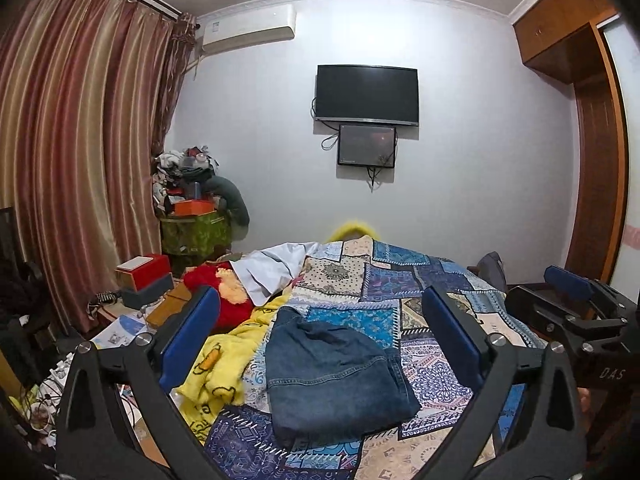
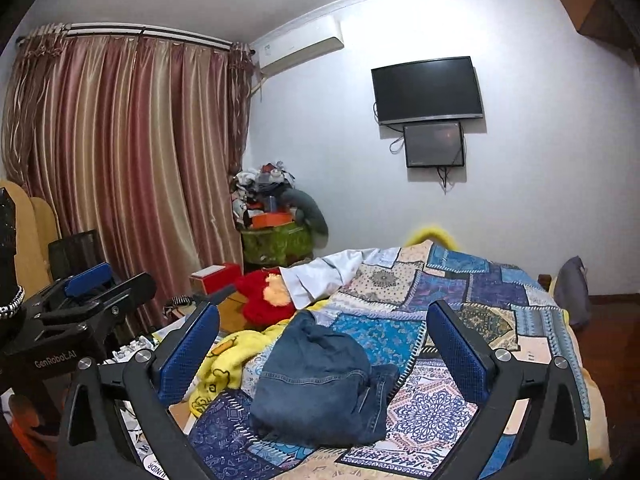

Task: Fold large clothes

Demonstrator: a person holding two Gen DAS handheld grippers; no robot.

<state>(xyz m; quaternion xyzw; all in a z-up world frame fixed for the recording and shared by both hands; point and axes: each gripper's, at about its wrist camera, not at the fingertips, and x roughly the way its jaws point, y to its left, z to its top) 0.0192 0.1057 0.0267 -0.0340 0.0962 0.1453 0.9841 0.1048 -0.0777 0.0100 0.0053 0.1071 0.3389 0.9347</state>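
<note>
The left gripper (image 1: 320, 336) has its blue-padded fingers (image 1: 188, 336) spread wide with nothing between them. The folded blue jeans (image 1: 332, 376) lie beyond and between the fingertips on the patchwork bedspread (image 1: 400, 280), touched by neither finger. Off the right fingertip the other tool's dark body shows the letters "DAS". Past the left finger lie a yellow blanket (image 1: 224, 360) printed with cartoon figures and a red plush toy (image 1: 216, 284).

The right gripper (image 2: 322, 338) is likewise spread wide and holds nothing; the jeans (image 2: 316, 376) sit ahead between its fingers (image 2: 460, 348), nearer the left one. Outside the left finger, the left tool's body reads "GenRobot.AI". Below that finger, printed paper shows letters like "UNIDR", only partly legible. Far ahead a dark wall-mounted television (image 2: 426, 88) hangs above a smaller screen (image 2: 434, 144).
</note>
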